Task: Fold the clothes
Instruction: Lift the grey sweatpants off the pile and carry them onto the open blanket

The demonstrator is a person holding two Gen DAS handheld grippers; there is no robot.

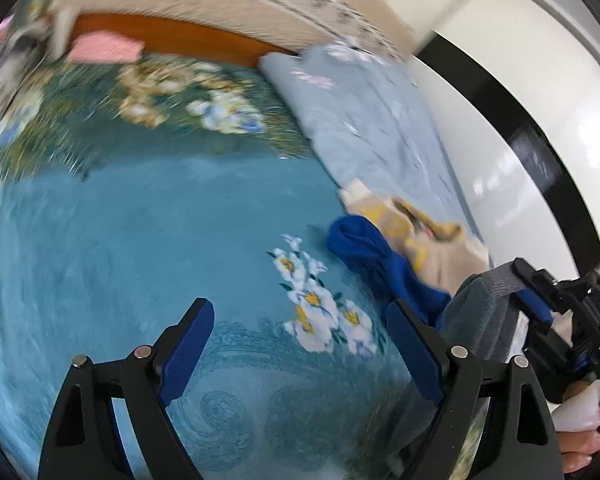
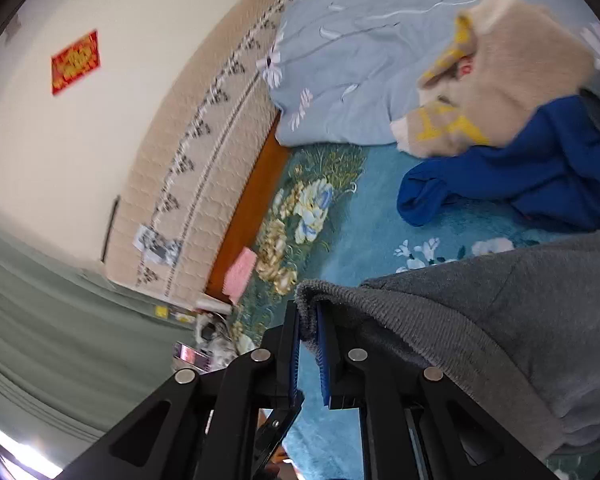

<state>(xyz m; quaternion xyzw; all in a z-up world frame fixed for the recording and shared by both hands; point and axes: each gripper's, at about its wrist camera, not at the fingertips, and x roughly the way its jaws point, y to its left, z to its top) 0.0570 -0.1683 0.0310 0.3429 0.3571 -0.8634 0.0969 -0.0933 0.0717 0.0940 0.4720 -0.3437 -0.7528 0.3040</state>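
Right wrist view shows the right gripper (image 2: 309,322) clamped on the ribbed hem of a grey sweater (image 2: 500,320), which drapes off to the right above the teal floral bedspread (image 2: 360,208). From the left wrist view, the left gripper (image 1: 300,332) hangs with its jaws spread wide and nothing between them, over bare bedspread. A blue garment (image 2: 520,184) and a beige-and-yellow one (image 2: 512,76) lie crumpled together near the pale blue quilt (image 2: 360,60), so at least those two appear unfolded. No neatly folded stack is visible; the grey sweater looks mid-handling.
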